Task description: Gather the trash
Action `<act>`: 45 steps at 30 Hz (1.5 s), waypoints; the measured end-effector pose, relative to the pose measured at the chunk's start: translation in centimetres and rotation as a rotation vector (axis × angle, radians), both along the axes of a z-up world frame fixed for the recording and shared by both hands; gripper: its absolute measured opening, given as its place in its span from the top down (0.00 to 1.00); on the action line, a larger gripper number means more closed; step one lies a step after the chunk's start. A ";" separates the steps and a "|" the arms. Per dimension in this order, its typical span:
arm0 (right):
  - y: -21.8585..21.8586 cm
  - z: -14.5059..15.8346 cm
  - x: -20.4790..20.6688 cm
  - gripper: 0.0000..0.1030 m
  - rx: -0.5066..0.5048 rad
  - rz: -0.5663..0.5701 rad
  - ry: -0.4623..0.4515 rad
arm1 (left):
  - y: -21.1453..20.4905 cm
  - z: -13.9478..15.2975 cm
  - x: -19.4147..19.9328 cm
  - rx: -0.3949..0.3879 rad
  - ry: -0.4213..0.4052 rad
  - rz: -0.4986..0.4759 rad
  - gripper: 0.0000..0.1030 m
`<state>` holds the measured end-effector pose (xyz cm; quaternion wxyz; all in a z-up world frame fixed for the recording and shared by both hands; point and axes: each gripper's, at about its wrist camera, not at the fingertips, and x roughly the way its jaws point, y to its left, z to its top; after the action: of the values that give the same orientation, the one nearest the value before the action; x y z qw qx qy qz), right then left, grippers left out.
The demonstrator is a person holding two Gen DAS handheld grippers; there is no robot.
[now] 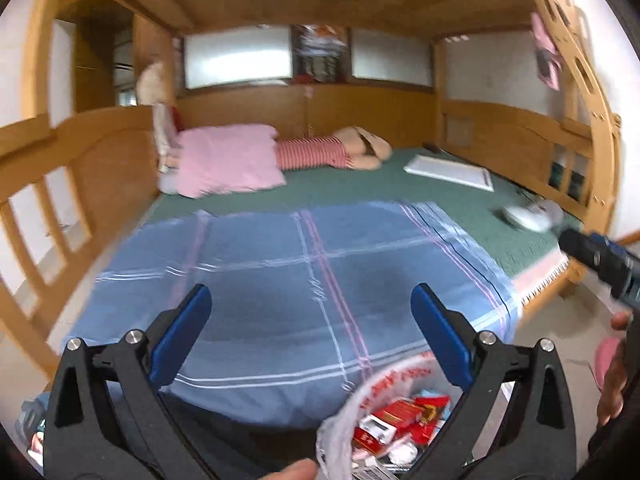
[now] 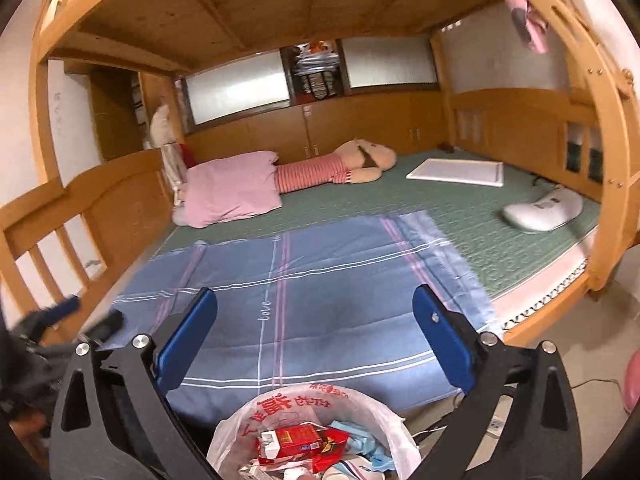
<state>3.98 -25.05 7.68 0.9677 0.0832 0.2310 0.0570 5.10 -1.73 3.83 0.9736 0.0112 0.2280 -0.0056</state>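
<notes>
Both my grippers, left gripper (image 1: 311,332) and right gripper (image 2: 315,334), stand released and empty; below the jaws sits the trash bag (image 2: 362,404), beyond them the blue blanket (image 2: 320,280).

a home bedroom, lived in; wooden bunk bed (image 2: 612,128) with the upper bunk's plank underside overhead and slatted rails at the sides; green mat (image 2: 460,216) over the lower mattress, blue plaid sheet (image 2: 312,304) spread at the near end; pink pillow (image 2: 232,188) and a striped stuffed toy (image 2: 340,164) by the back panel; frosted sliding windows (image 2: 240,80) behind; pink clothing (image 2: 528,20) hung from the upper rail; bag-lined trash bin (image 2: 320,436) of wrappers at the bedside.
</notes>
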 end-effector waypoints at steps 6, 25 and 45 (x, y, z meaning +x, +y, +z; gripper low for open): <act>2.6 1.4 -2.1 0.03 -0.121 0.028 -0.093 | 1.6 2.3 -1.7 -0.049 -0.053 0.044 0.03; 1.6 1.5 -2.1 0.03 -0.051 0.043 -0.099 | 2.2 3.6 -3.4 -0.034 -0.110 0.089 0.03; 0.4 1.1 -1.5 0.03 0.010 0.052 -0.064 | 2.6 3.1 -2.6 -0.043 -0.077 0.080 0.03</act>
<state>2.51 -24.63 8.79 0.9724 0.0803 0.2017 0.0861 2.49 0.86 6.98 0.9811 -0.0184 0.1907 0.0288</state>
